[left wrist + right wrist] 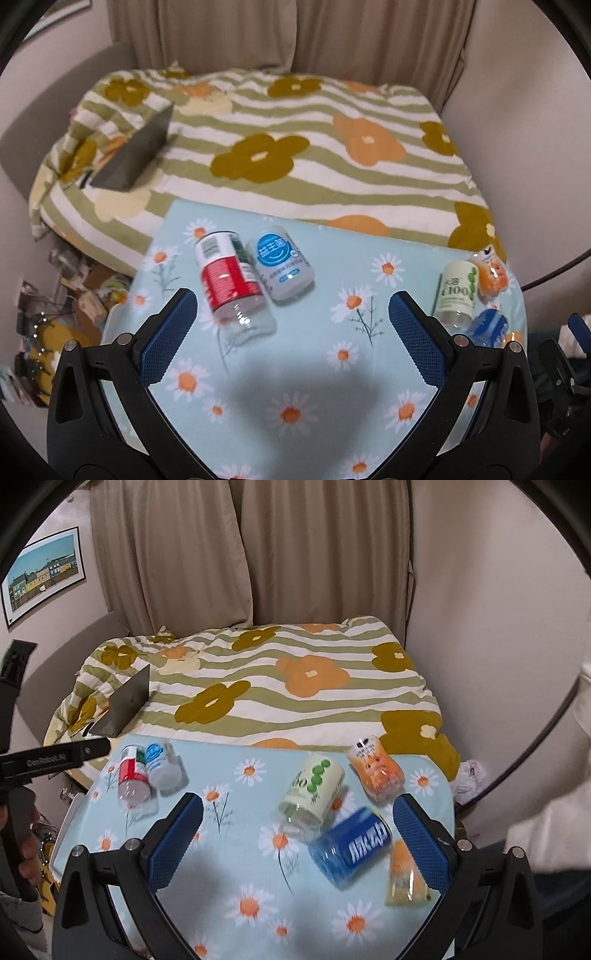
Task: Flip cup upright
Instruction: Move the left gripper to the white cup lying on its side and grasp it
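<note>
Several plastic cups lie on their sides on a daisy-print table (295,369). A red-label cup (231,280) and a white cup with a blue label (280,264) lie side by side just ahead of my open left gripper (291,314). A green-and-white cup (314,788), a blue cup (351,849), an orange-print cup (375,771) and a yellow-orange cup (404,875) lie around my open right gripper (297,819). The blue cup lies between the right fingers. Both grippers are empty.
A bed with a striped flower quilt (295,147) lies beyond the table, with a grey laptop (136,151) on it. Floor clutter (55,314) sits left of the table. The left gripper's handle (51,760) shows at the right view's left edge.
</note>
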`<state>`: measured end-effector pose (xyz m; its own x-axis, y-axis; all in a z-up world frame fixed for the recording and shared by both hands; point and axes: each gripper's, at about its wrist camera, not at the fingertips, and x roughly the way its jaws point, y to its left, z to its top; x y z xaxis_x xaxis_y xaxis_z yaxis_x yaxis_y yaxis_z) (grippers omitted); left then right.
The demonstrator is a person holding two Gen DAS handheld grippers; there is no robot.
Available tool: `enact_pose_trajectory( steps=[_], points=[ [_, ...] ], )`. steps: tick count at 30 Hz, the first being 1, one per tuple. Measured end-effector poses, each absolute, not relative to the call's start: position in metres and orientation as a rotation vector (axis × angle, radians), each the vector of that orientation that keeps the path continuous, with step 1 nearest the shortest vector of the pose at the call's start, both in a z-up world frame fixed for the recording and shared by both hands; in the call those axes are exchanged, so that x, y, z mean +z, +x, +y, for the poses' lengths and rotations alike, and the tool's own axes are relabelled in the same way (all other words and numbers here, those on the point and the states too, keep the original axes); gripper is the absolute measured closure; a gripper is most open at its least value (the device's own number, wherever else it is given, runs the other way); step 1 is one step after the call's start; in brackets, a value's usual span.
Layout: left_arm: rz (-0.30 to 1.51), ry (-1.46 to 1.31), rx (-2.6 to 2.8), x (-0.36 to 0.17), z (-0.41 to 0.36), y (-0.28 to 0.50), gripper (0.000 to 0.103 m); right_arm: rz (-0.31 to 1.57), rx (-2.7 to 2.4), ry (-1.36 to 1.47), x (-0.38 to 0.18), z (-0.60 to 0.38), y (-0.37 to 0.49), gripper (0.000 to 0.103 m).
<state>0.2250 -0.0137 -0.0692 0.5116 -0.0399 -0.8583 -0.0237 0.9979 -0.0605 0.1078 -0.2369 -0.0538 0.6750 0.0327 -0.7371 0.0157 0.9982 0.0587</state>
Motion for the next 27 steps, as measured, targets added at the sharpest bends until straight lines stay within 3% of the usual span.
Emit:
enact_pose_trajectory(
  steps=[15, 25, 27],
  points=[
    [1.240, -0.120, 0.009, -0.167, -0.003, 0.312, 0.000, 0.987, -0.017, 0.053, -0.107, -0.227, 0.181, 0.000],
    [1.250, -0.083, -0.013, -0.185, -0.007, 0.331, 0.001, 1.033, -0.030, 0.042, -0.123, -0.221, 0.199, 0.000],
    [1.263, -0.080, -0.023, -0.188, -0.009, 0.332, 0.005, 1.038, -0.032, 0.043, -0.125, -0.219, 0.202, 0.000]
  ],
)
